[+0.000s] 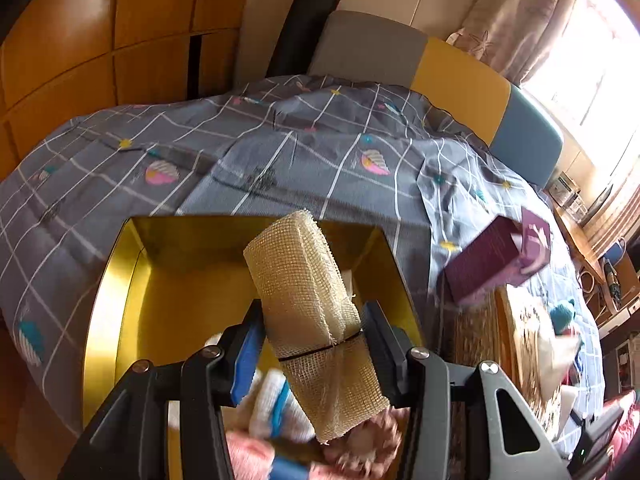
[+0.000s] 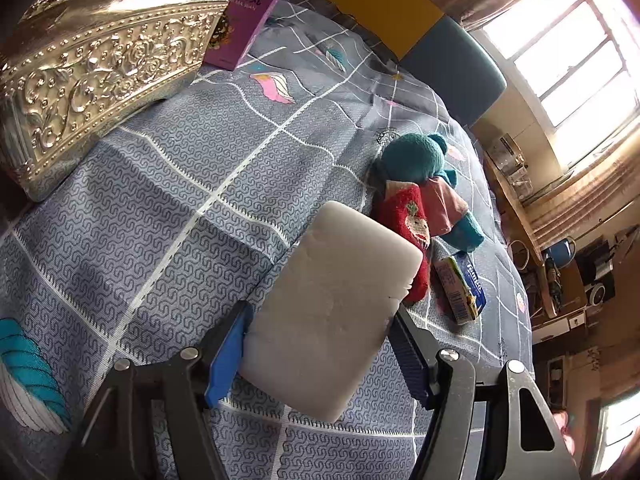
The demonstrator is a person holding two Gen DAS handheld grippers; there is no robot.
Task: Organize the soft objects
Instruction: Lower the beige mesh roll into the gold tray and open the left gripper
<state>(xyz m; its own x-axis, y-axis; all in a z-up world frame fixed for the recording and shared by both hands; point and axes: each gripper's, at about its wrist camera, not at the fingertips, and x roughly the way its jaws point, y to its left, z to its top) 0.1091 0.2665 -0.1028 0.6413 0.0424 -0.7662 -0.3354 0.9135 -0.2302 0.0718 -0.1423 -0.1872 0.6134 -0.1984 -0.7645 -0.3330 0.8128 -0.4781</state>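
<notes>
Through the left wrist camera I saw my left claw (image 1: 314,330) clamped on a cream mesh sponge (image 1: 298,280), its blue pads pressing both sides near a dark band cinched around the bundle. The sponge stood tilted above a gold tin box (image 1: 120,280) that lay open on the bed (image 1: 280,152). Below the claw, inside the box, I could make out a white cloth with a blue stripe (image 1: 276,404) and something pink and fuzzy (image 1: 248,452), both blurred. A purple carton (image 1: 496,258) sat to the right of the box on the grey checked bedspread.

Through the right wrist camera, my right claw (image 2: 318,328) gripped a white foam block (image 2: 336,300) across its width, the block held tilted over the bedspread (image 2: 180,200). Just beyond the block lay a teal plush toy (image 2: 416,152) with a red sock (image 2: 404,216) against it, and a small blue-and-white packet (image 2: 460,286) lay beside them. An embossed silver box (image 2: 100,68) rested at the upper left, with the purple carton (image 2: 248,12) behind it.
</notes>
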